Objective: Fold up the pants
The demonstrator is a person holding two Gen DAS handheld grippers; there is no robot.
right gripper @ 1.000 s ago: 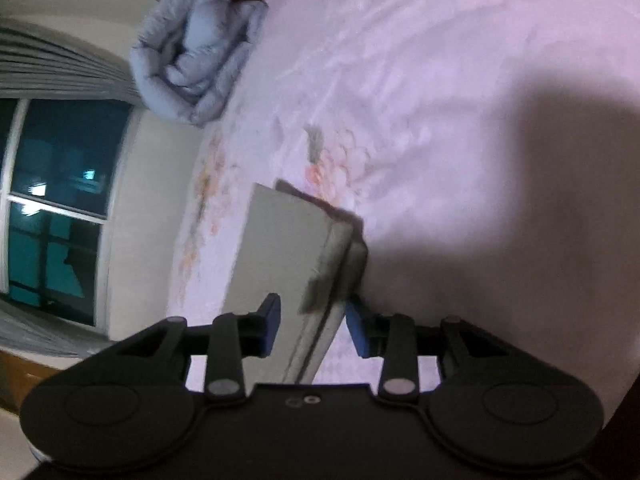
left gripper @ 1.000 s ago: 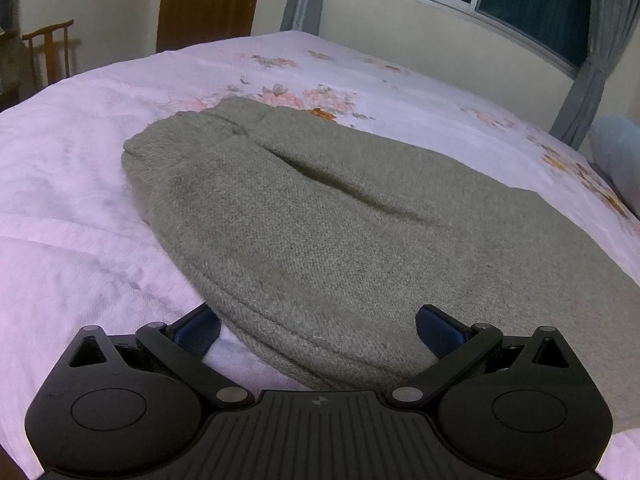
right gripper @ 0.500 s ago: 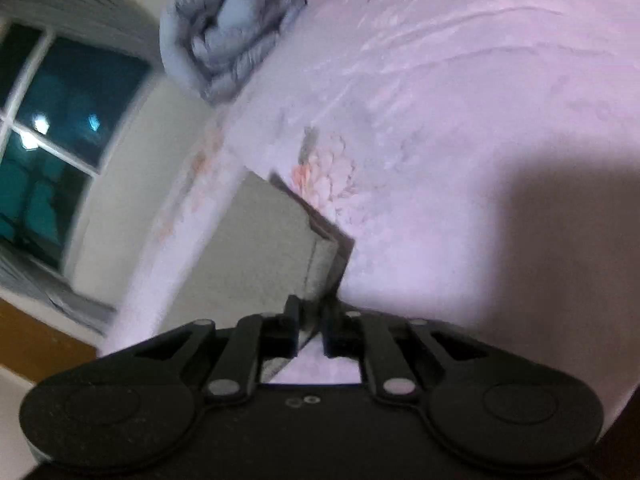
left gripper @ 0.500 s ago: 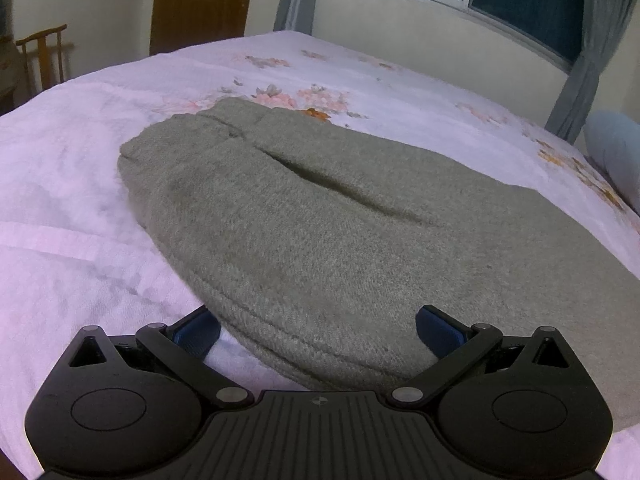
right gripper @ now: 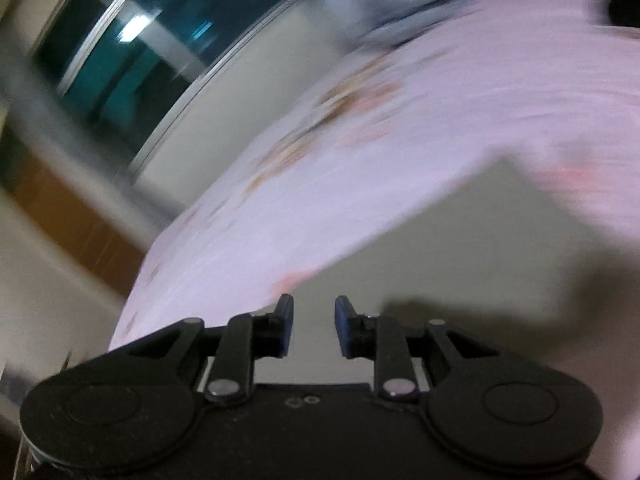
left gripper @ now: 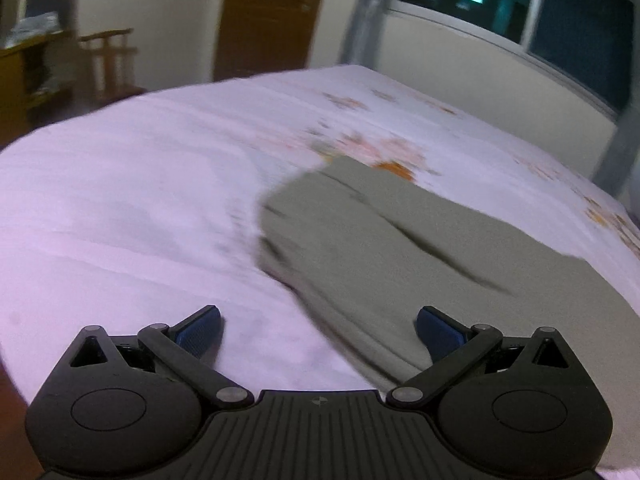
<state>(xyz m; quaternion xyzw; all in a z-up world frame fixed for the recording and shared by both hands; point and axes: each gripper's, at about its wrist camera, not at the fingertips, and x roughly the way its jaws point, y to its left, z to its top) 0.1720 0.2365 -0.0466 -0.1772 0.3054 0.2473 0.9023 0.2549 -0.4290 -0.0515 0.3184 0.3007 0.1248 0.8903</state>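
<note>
Right claw point(right gripper: 314, 326) off folded pants point(left gripper: 440, 264) since earlier, opening — no legible writing

In the left wrist view we find the pants point(left gripper: 440, 264) lying on the bed point(left gripper: 140, 200), spreading from centre toward four o'clock. A door point(left gripper: 268, 16) stands behind the bed at twelve, a chair point(left gripper: 108, 60) at ten, a window point(left gripper: 540, 12) at one.
</note>
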